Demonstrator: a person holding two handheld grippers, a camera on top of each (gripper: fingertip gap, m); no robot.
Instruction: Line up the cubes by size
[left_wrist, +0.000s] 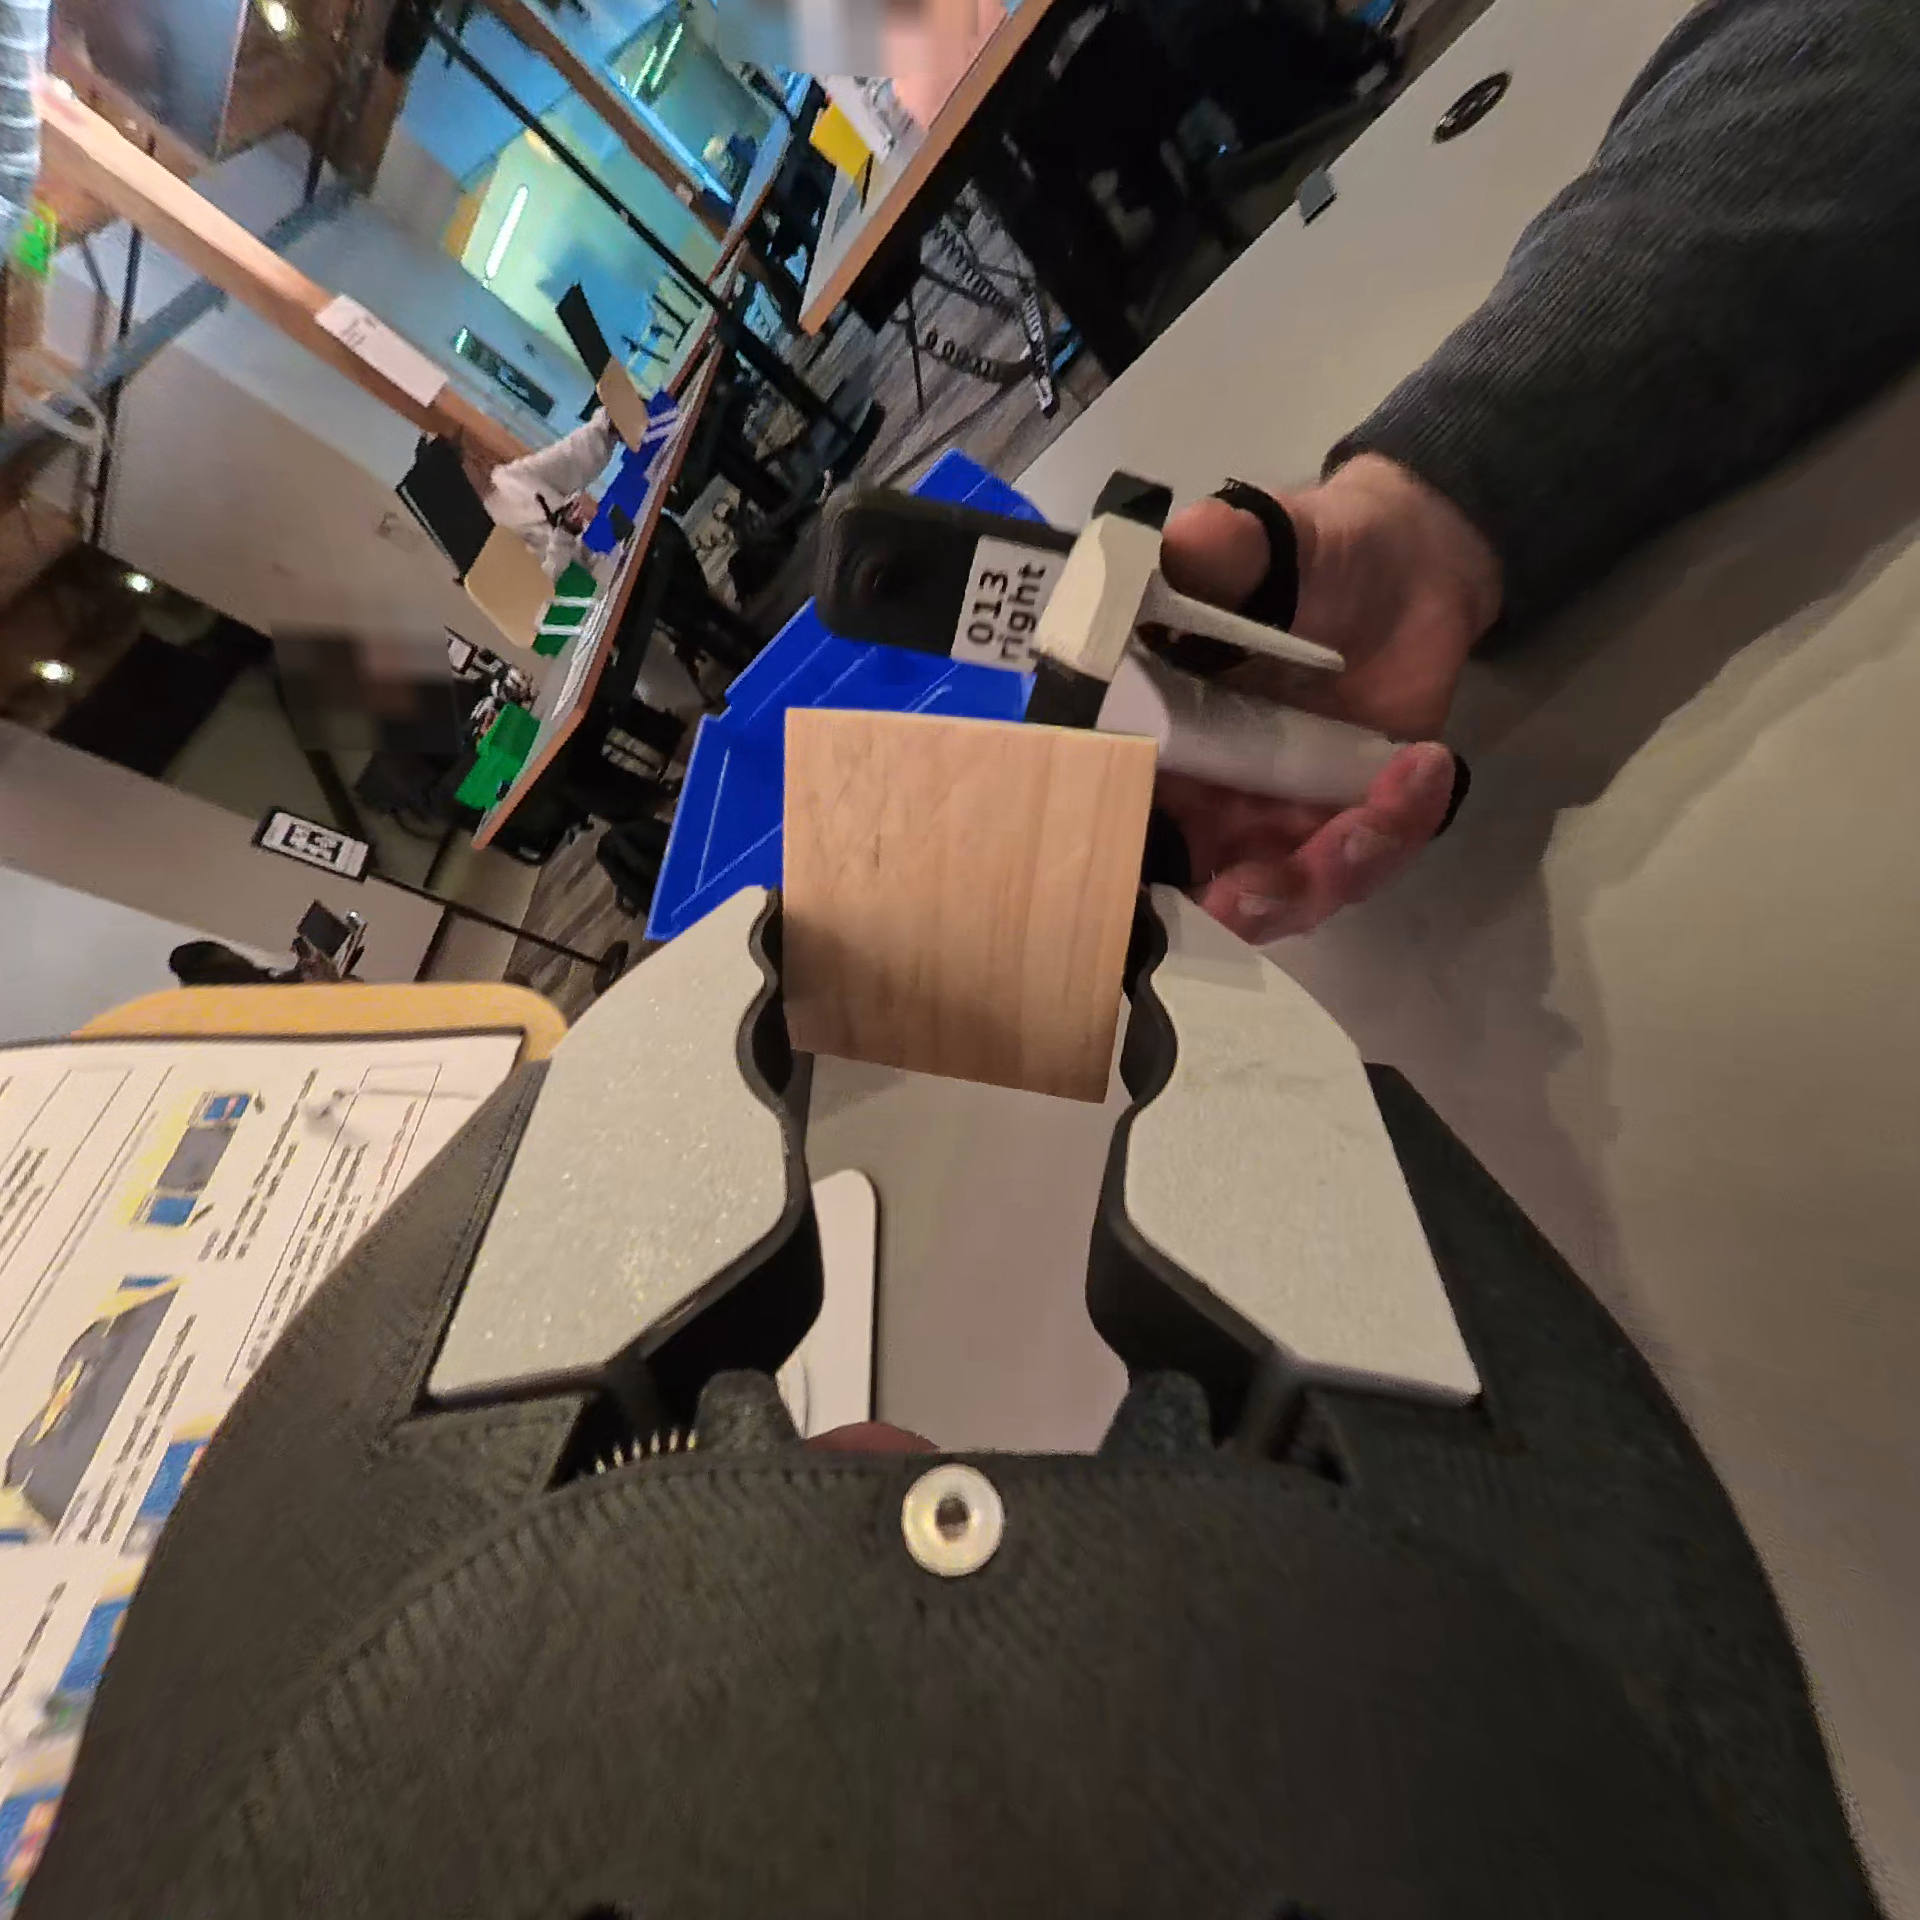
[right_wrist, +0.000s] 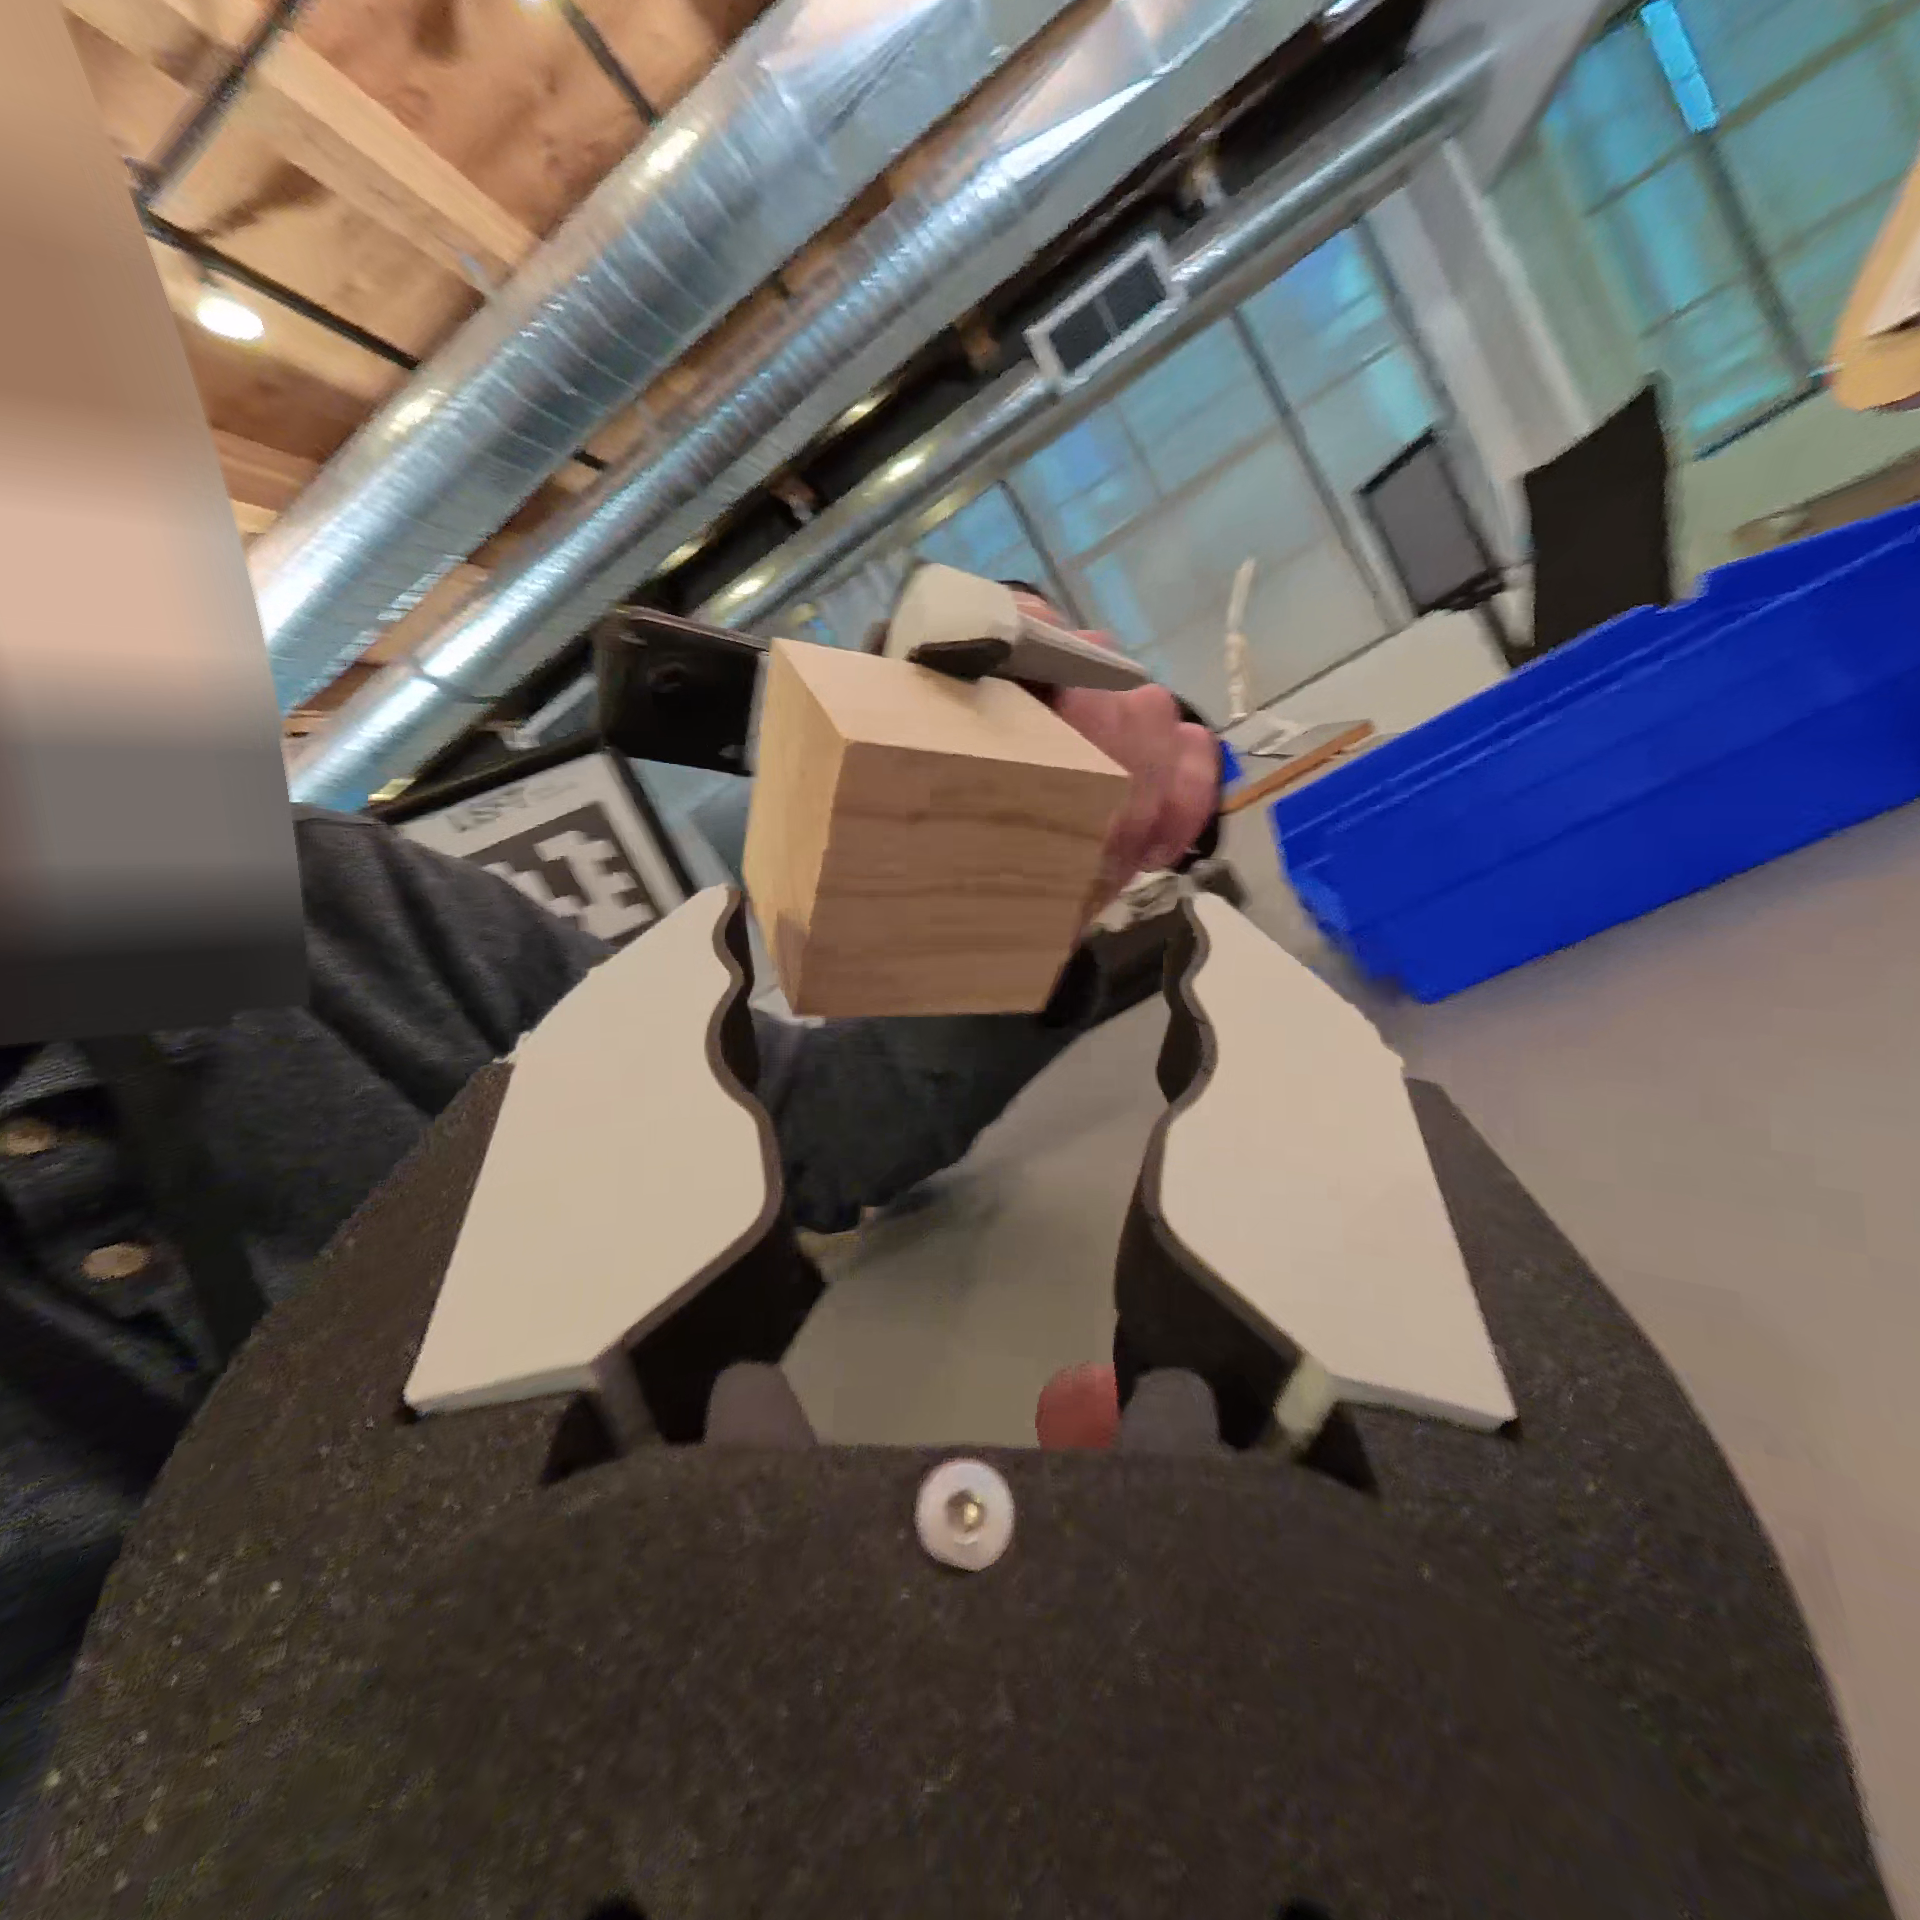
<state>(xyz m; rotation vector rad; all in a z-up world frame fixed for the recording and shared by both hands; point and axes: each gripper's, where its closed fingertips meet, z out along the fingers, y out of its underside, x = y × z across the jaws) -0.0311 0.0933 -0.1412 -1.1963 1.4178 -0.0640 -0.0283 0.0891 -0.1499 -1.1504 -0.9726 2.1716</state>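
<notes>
Pale wooden cube (left_wrist: 961, 904), plain grain faces; held off the table, tilted; pinched between the left tool's (left_wrist: 954, 961) pads.

Both cameras sit close behind their own fingers, tilted, facing each other; they share the wooden cube (left_wrist: 961, 904) (right_wrist: 925, 847) and the blue bin (left_wrist: 831, 727) (right_wrist: 1621, 769).

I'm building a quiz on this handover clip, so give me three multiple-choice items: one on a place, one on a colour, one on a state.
1. Where is the wooden cube?
A. in the bin
B. held above the table, between the left gripper's pads
C. lying on the papers

2. What colour is the bin?
A. blue
B. red
C. yellow

3. How does the right gripper stand?
A. shut on the cube
B. shut on nothing
C. open, its right pad clear of the cube

Answers: 1 B, both left pads press the cube's sides; 2 A, its walls are plainly blue; 3 C, a gap shows beside the cube.
</notes>
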